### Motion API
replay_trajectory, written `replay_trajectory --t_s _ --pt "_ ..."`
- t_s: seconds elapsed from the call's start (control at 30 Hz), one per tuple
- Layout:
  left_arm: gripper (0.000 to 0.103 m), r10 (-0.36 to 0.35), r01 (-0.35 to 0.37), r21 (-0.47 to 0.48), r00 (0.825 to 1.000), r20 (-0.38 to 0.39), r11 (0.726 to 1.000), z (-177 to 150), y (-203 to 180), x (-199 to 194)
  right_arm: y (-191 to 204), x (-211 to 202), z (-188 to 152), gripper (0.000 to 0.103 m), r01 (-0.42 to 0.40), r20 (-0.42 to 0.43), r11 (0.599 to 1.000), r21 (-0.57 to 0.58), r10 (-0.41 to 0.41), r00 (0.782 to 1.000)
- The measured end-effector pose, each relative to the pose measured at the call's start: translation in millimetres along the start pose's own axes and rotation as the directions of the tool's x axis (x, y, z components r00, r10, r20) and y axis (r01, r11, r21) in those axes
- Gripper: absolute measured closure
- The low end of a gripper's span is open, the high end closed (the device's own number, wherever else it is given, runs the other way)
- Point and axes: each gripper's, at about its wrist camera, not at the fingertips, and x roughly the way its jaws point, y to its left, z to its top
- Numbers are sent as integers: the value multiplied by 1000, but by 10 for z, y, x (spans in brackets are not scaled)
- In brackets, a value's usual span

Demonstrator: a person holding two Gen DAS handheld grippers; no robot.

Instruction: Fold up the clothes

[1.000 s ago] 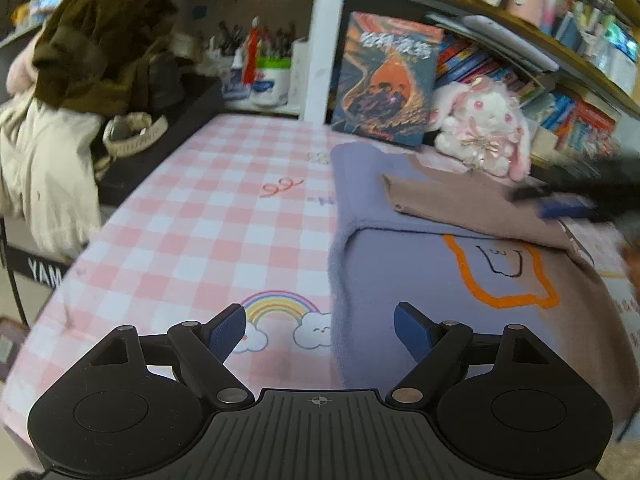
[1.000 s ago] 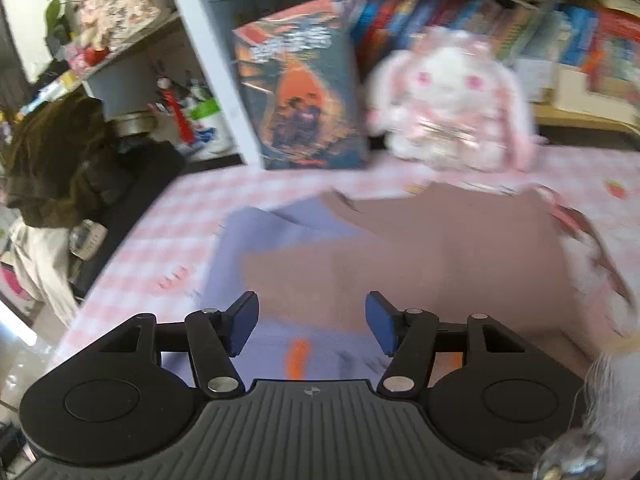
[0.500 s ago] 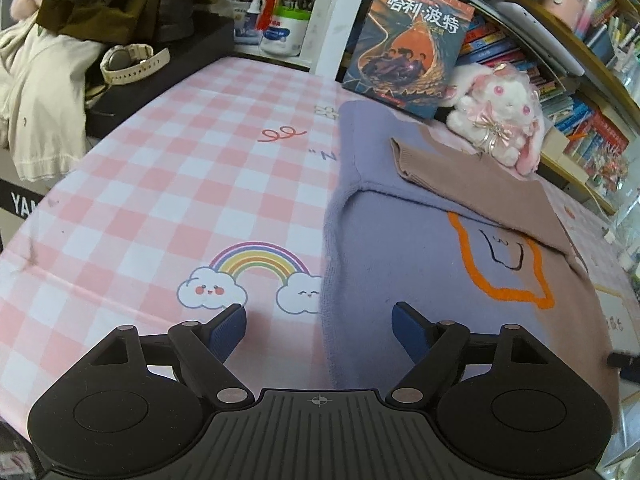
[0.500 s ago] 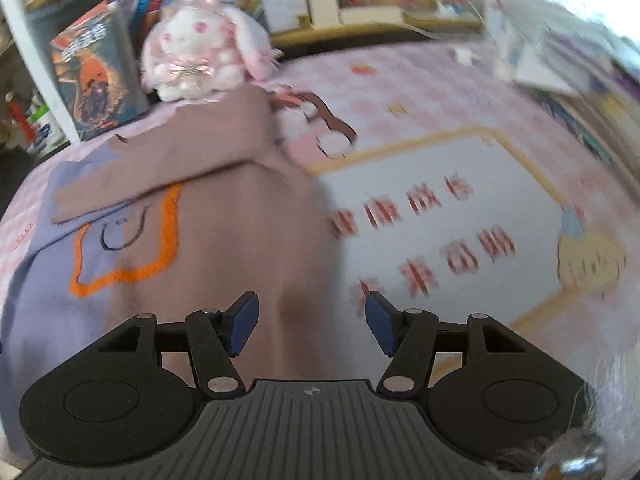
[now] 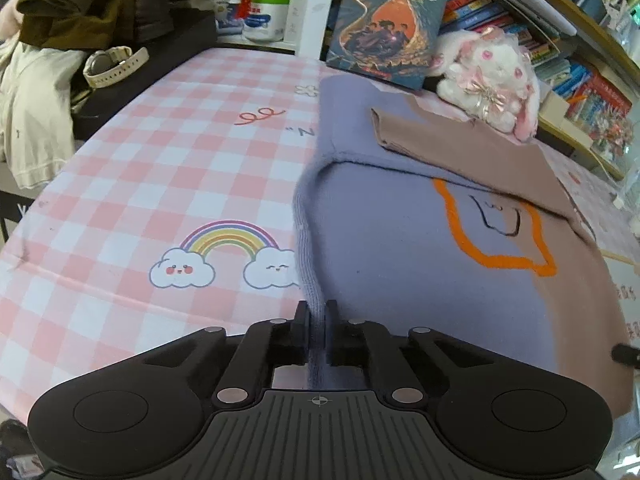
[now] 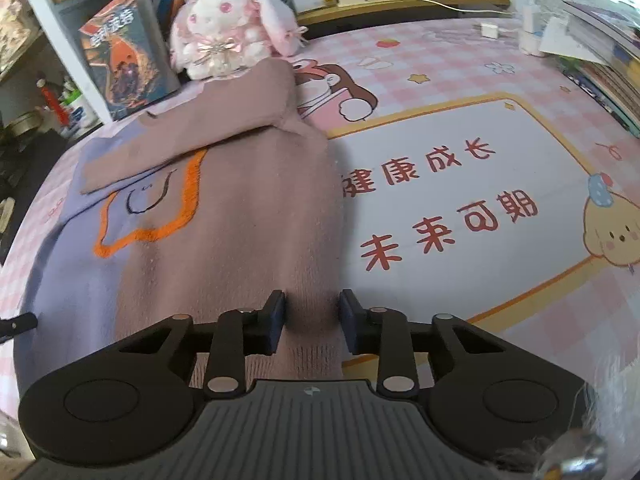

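A lavender and brown sweater (image 5: 400,240) with an orange outline drawing lies on the pink checked table, its brown sleeve folded across the chest. My left gripper (image 5: 316,322) is shut on the sweater's lavender left hem edge. In the right wrist view the sweater (image 6: 224,216) fills the left half. My right gripper (image 6: 312,316) is partly closed around the brown right hem corner, with the fabric between the pads and a gap still showing. The right gripper's tip shows in the left wrist view (image 5: 626,354).
A plush bunny (image 5: 488,80) and a book (image 5: 390,20) stand behind the sweater. A watch (image 5: 114,66) and piled clothes (image 5: 60,8) sit at the left. A printed table mat (image 6: 460,200) lies right of the sweater. Shelves of books line the back.
My left gripper has moved forward and shut on the lavender hem. My right gripper has come down onto the brown hem corner and its fingers have narrowed.
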Motion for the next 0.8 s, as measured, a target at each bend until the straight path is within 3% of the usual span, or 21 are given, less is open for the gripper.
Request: replay_trajectory --t_s 0.03,0.27,0.37,0.5,0.63,0.8 --pt "99 -5 5 0 1000 3 1000 1 -18 -12 -11 6 9 91 -22 -9 1000 6 22 1000" --pt "96 -39 39 -6 999 23 999 5 -142 -94 68 -106 148 91 -177 11 984 33 177 984" --pt "93 -28 27 -58 999 -15 998 -34 -47 -55 40 -78 161 87 -180 -13 980 85 182 983" --pt "79 -46 39 -122 997 -55 992 -71 85 -31 -56 -48 87 78 -157 -37 977 145 164 986" --pt "74 -83 70 -186 995 -60 980 -159 184 -43 -175 -30 -13 77 -176 -58 962 211 192 980" --pt "77 -113 99 -206 992 -58 973 -199 199 -63 -179 -29 -73 77 -226 -61 946 233 246 967"
